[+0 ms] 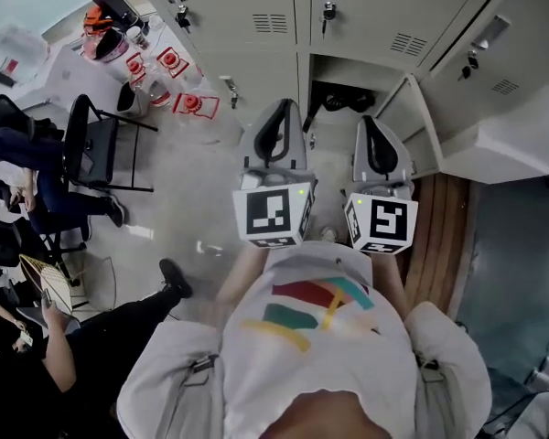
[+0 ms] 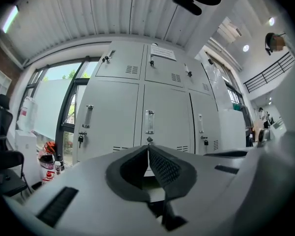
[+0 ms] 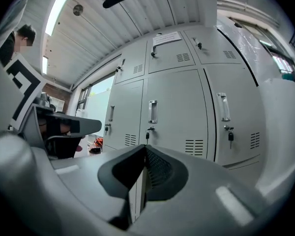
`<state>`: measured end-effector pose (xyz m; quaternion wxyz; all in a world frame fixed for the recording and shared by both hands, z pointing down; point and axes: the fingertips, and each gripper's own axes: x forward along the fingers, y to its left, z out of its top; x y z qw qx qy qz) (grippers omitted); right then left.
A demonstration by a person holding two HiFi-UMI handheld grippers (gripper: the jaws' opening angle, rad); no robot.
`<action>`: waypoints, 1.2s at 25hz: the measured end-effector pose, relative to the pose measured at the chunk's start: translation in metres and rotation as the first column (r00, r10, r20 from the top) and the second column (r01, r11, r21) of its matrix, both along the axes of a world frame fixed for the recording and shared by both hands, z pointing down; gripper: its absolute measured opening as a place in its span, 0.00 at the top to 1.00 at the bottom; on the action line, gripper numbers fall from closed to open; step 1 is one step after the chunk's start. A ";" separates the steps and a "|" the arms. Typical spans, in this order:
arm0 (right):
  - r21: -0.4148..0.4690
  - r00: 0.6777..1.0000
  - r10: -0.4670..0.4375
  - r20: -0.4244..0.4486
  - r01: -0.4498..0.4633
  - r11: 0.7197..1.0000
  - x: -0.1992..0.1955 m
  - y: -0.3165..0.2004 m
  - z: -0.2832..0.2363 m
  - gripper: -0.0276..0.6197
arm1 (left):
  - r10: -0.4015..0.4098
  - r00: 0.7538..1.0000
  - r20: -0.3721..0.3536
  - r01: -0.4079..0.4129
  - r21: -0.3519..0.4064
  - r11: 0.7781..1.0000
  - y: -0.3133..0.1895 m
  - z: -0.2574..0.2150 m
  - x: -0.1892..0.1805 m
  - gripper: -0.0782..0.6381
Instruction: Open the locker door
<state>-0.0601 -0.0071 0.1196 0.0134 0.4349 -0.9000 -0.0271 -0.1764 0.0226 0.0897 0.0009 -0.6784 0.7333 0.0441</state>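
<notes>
A black chair (image 1: 90,149) stands at the left, with a seated person (image 1: 23,176) just beside it. Red-and-white packets (image 1: 195,104) lie on the floor (image 1: 178,199) beyond the chair.

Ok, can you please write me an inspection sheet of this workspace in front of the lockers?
Surface: pale floor, the person stands on it.
Job's things: one lower locker door stands open, dark items inside; neighbouring doors shut, keys in their locks.
Clutter: red-and-white items on the floor at the left.
Grippers: left gripper and right gripper both shut, holding nothing.
Cables: nothing seen.
Surroundings: black chair and seated person at the left.
</notes>
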 end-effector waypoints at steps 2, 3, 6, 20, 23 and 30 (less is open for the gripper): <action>-0.006 1.000 -0.013 -0.001 0.013 1.000 -0.004 0.004 0.003 0.95 | -0.004 1.000 0.001 0.004 -0.002 1.000 0.002 0.002 0.001 0.86; -0.007 1.000 -0.017 -0.002 0.017 1.000 -0.005 0.006 0.004 0.95 | -0.003 1.000 0.002 0.003 -0.004 1.000 0.002 0.003 0.002 0.86; -0.001 1.000 -0.022 -0.006 0.022 1.000 -0.007 0.009 0.003 0.95 | 0.006 1.000 0.004 -0.006 -0.010 1.000 0.002 0.006 0.005 0.86; 0.023 0.999 -0.029 -0.016 0.029 0.999 -0.014 0.009 -0.002 0.95 | 0.019 1.000 -0.019 -0.019 -0.011 1.000 -0.003 0.010 0.002 0.86; 0.023 1.000 -0.019 -0.023 0.020 1.000 -0.012 0.007 -0.003 0.95 | 0.026 0.999 -0.026 -0.026 -0.013 1.000 -0.005 0.011 0.003 0.86; 0.021 1.000 -0.008 -0.025 0.008 1.000 -0.009 0.005 -0.003 0.95 | 0.038 0.998 -0.049 -0.039 -0.027 0.999 -0.011 0.017 0.004 0.86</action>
